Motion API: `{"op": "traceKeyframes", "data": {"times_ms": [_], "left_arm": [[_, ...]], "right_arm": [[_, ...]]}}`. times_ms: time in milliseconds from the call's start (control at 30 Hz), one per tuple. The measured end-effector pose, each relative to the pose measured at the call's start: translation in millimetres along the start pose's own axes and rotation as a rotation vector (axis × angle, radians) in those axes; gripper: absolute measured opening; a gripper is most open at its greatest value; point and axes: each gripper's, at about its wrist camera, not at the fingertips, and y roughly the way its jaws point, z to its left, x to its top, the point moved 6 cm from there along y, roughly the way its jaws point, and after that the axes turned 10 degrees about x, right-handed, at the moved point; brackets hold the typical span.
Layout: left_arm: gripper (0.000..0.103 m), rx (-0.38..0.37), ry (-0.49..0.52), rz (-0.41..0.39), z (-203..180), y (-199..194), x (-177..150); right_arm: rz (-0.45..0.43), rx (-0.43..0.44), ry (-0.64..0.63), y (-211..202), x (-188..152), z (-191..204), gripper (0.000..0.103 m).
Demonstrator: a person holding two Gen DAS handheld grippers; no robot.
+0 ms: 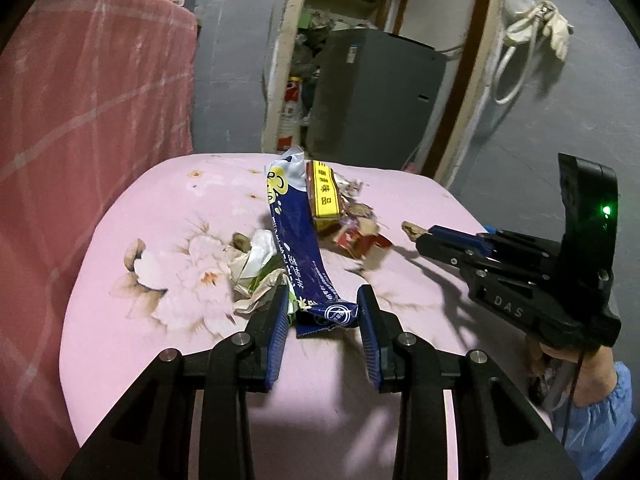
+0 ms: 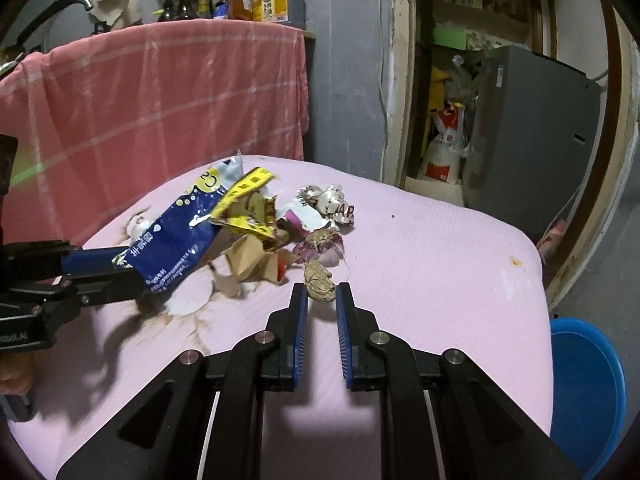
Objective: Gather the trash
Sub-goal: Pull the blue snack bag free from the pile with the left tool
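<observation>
Pink cloth [image 1: 168,208]; blue wrapper [image 1: 298,236] lengthwise, away.
</observation>
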Motion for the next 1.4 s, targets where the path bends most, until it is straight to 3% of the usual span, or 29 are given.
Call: {"op": "traceKeyframes", "data": {"times_ms": [600, 833, 900, 933, 1400], "left_arm": [[0.031, -0.075, 0.016, 0.057, -13.9, -13.6, -21.2], [0.039, -0.065, 0.006, 0.069, -13.4, -15.5, -26.1], [0.04, -0.065, -0.012, 0.072, -10.2, -16.3, -26.9], [0.04, -0.063, -0.018, 0.073, -8.7, -16.9, -27.1], [0.04, 0.007, -0.073, -0.01, 23.6, -43.9, -24.5]], "right_arm": [[0.034, 0.002, 0.03, -33.4, -43.2, 14.8, 0.012], [-0.01, 0.021, 0.066, -39.4, -47.1, 7.9, 0.016], [-0.018, 0.022, 0.078, -38.6, -46.7, 5.5, 0.028], [-0.021, 0.018, 0.082, -38.4, -46.5, 4.4, 0.03], [-0.038, -0.015, 0.089, -32.4, -38.6, 0.0, 0.03]]}}
